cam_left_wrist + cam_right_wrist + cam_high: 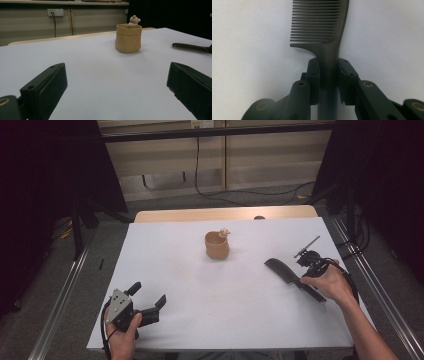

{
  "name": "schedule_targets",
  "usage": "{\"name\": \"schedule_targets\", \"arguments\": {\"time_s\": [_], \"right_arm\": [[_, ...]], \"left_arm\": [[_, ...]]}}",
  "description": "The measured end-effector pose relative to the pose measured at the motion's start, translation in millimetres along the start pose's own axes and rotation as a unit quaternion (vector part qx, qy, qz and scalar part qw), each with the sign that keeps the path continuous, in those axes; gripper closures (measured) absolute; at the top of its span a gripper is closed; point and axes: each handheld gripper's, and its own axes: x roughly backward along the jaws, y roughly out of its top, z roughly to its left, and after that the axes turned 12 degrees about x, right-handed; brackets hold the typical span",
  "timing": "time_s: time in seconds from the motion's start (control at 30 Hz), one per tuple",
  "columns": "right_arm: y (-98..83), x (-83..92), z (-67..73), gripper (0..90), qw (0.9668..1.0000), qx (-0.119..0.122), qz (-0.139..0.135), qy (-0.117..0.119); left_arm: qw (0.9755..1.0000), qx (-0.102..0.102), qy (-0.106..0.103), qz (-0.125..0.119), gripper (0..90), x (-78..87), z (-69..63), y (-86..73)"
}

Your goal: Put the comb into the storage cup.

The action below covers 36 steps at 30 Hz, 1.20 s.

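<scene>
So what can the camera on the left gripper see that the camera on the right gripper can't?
The left gripper view alone has the tan pot with a little bear figure peeking out, a wall socket, and its own jaws standing wide apart. The right gripper view alone has the right gripper clamped on the comb's handle, teeth up close. Both have the black comb and the white table.

left gripper [149,296]: matte black, blocky jaws, small screw holes, brass-ringed pivots, grey three-cornered plate on top, black cable looping off the rear | right gripper [328,75]: black linkage arms, brass-ringed pivots, flat screwed pads, black cable | forearms: bare, no sleeves seen
</scene>
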Motion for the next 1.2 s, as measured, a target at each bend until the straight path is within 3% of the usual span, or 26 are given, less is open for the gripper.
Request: {"name": "schedule_targets", "arguments": {"time_s": [0.27, 0.6, 0.8, 0.87, 0.97, 1.2], "right_arm": [[-3.5, 10.0, 0.9, 73.3, 0.9992, -0.005, -0.039, 0.000], [-11.0, 25.9, 0.9, 73.2, 0.9950, -0.014, -0.098, -0.012], [-15.0, 26.1, 1.6, 73.2, 0.9905, -0.027, -0.135, -0.005], [-15.6, 26.6, 3.2, 73.2, 0.9897, -0.027, -0.140, -0.014], [-18.7, 28.5, 4.6, 73.3, 0.9856, -0.035, -0.164, -0.021], [-26.6, 29.9, 2.5, 73.2, 0.9794, -0.049, -0.194, -0.028]], "left_arm": [[1.0000, -0.003, 0.000, 0.002, 3.1, 0.2, 0.2, 0.1], [1.0000, 0.000, -0.001, 0.000, 3.1, 0.1, 0.2, -0.1], [1.0000, -0.002, 0.000, 0.001, 3.1, 0.2, 0.0, 0.0], [1.0000, 0.000, -0.001, -0.001, 3.1, 0.1, -0.1, 0.0], [1.0000, 0.000, 0.000, 0.001, 3.1, 0.1, 0.2, -0.2], [1.0000, -0.001, -0.002, -0.001, 3.1, 0.5, -0.6, 0.0]]}}
